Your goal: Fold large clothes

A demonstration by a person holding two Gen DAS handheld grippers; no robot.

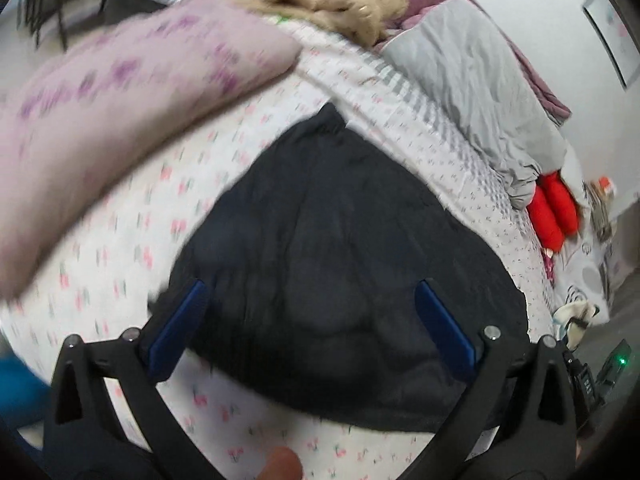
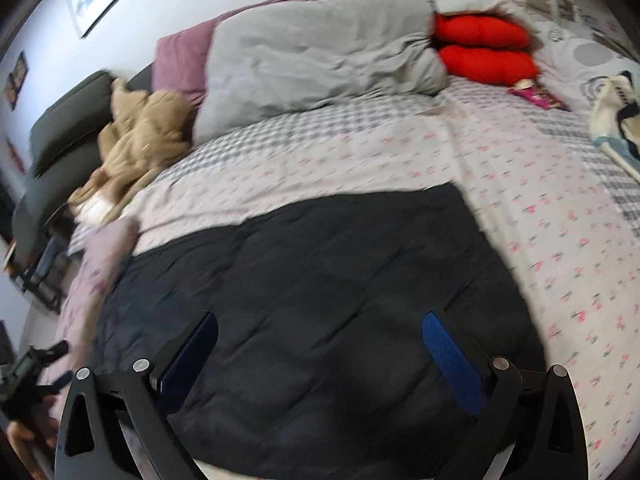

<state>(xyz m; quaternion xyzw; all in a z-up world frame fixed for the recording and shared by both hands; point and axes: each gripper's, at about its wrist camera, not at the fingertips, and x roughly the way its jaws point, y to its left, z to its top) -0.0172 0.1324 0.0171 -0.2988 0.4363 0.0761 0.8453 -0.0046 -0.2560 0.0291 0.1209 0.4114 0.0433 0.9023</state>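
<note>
A dark navy quilted garment (image 1: 336, 248) lies flat on the flower-print bedsheet (image 1: 120, 248); it also shows in the right wrist view (image 2: 312, 304). My left gripper (image 1: 310, 286) is open and empty, its blue fingers (image 1: 444, 324) spread above the garment's near part. My right gripper (image 2: 322, 320) is open and empty too, its blue fingers (image 2: 452, 356) hovering over the garment's near edge. The other gripper (image 2: 28, 376) shows at the far left of the right wrist view.
A pink floral pillow (image 1: 120, 92) lies left of the garment. A grey duvet (image 2: 320, 56), red cushions (image 2: 484, 48), a beige garment (image 2: 140, 128) and a white-and-dark cloth (image 2: 616, 108) lie around the bed. Floor shows at the right (image 1: 624, 280).
</note>
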